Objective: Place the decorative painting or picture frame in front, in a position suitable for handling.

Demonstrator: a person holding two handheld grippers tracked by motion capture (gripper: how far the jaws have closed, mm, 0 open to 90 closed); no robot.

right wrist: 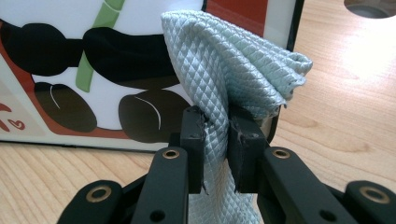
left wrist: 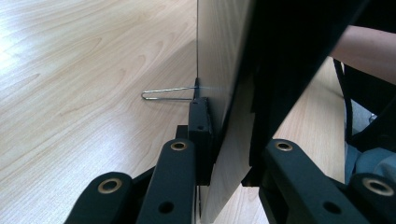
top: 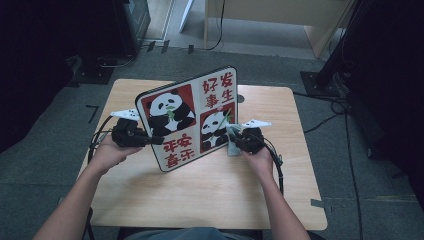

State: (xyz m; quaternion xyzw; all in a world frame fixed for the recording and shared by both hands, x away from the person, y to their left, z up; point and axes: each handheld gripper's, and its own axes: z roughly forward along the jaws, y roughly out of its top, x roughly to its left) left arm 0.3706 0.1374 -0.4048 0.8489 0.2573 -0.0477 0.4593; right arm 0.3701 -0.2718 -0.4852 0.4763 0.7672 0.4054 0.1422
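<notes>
High view shows the near edge of the light wooden table (top: 200, 200) bare, with a person's two forearms coming in over it. Just beyond, the left gripper (top: 148, 139) is clenched on the left edge of a framed panda picture (top: 192, 117), which stands upright and tilted at the middle of the table, its lower corner on the wood. In the left gripper view the black jaws pinch the frame's thin edge, and a wire stand (left wrist: 168, 93) juts from the frame's back over the pale grain of the tabletop.

At the picture's right side the right gripper (top: 235, 141) grasps a pale blue cloth (top: 232, 142) and holds it against the lower right panda panel. The right gripper view shows the quilted cloth (right wrist: 233, 70) bunched and squeezed between the jaws, just in front of the glass, with a round hole (right wrist: 371, 7) in the tabletop farther off near the far right corner.

Past the far edge of the table lies grey carpet (top: 260, 55) with loose black cables (top: 330, 107), dark equipment stands at both sides, and pale wooden furniture (top: 280, 15) at the back of the room.
</notes>
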